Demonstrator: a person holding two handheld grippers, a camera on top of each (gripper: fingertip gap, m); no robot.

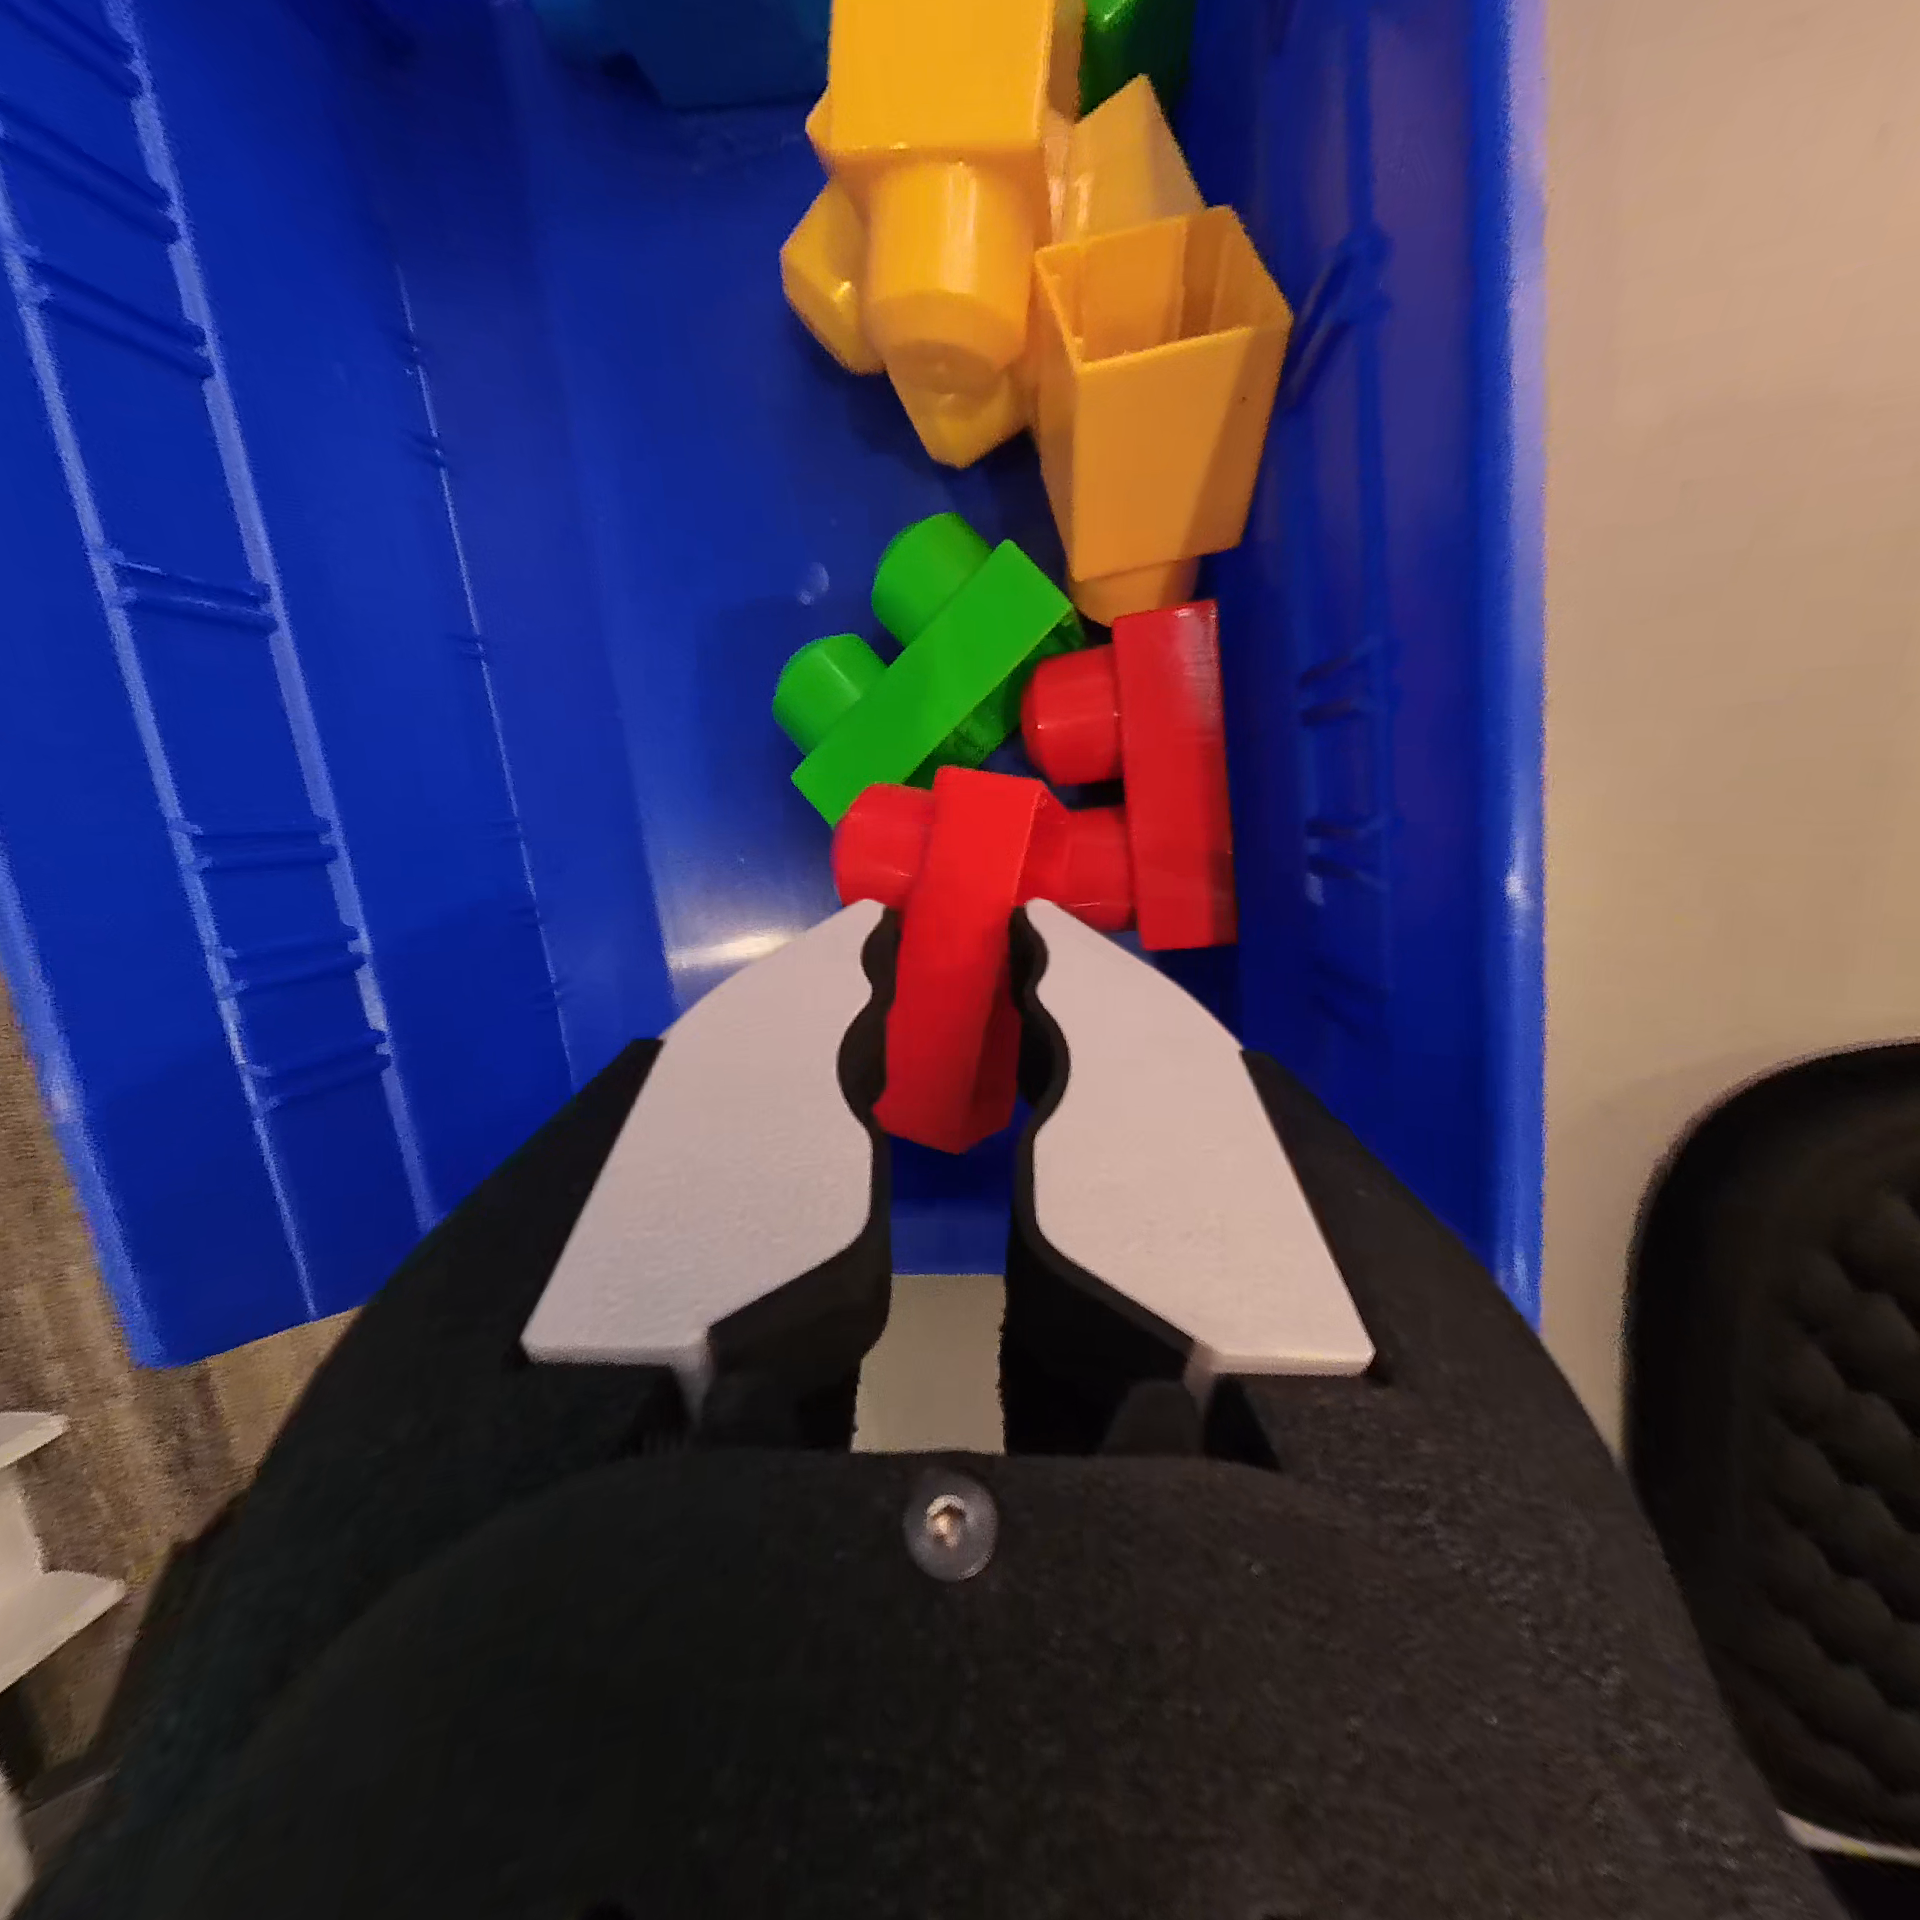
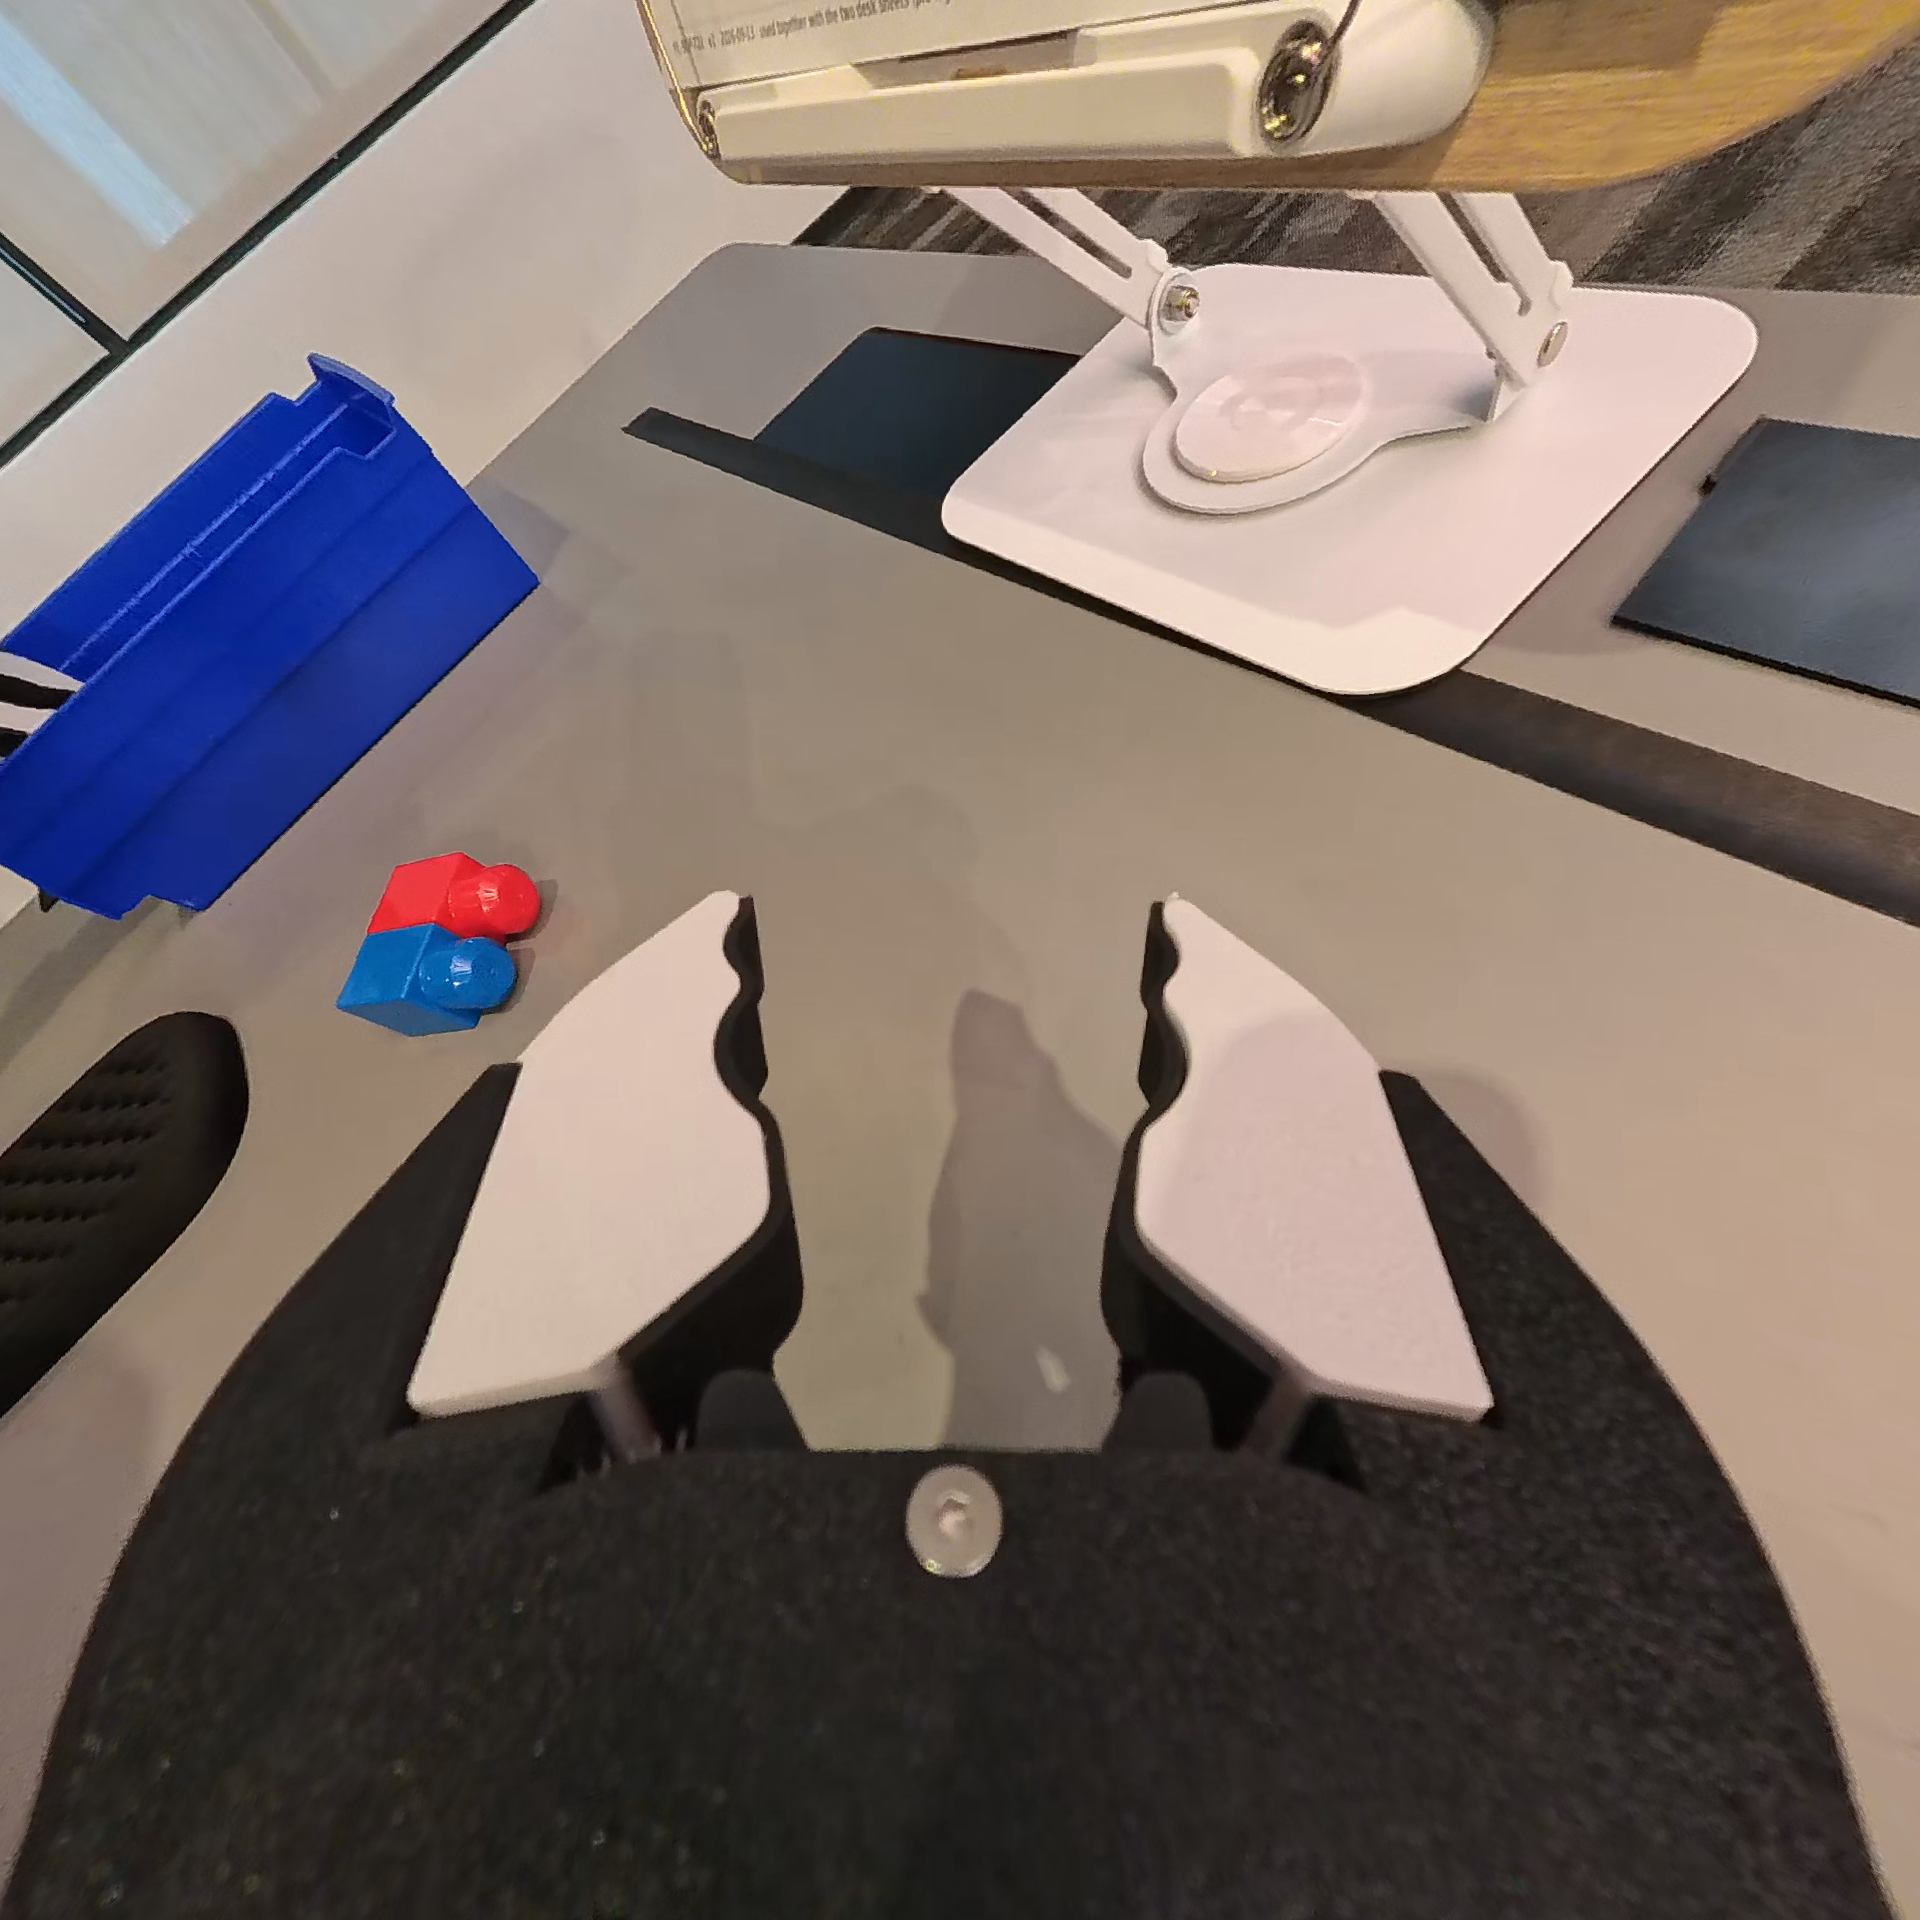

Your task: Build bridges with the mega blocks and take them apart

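Only the left wrist view looks inside the blue bin, where the left gripper is clamped on a red block, green block and yellow blocks just ahead. The right gripper hangs wide open and empty over the grey table, a red-and-blue block pair ahead-left; the printed sheet goes unquoted

Left wrist view: rides on the left gripper, looking steeply down into the blue bin, very close, blocks toward 12 o'clock.
Right wrist view: rides on the right gripper, higher up, facing across the desk toward 12 o'clock.
Shared: the blue bin, at 10 o'clock in the right view.
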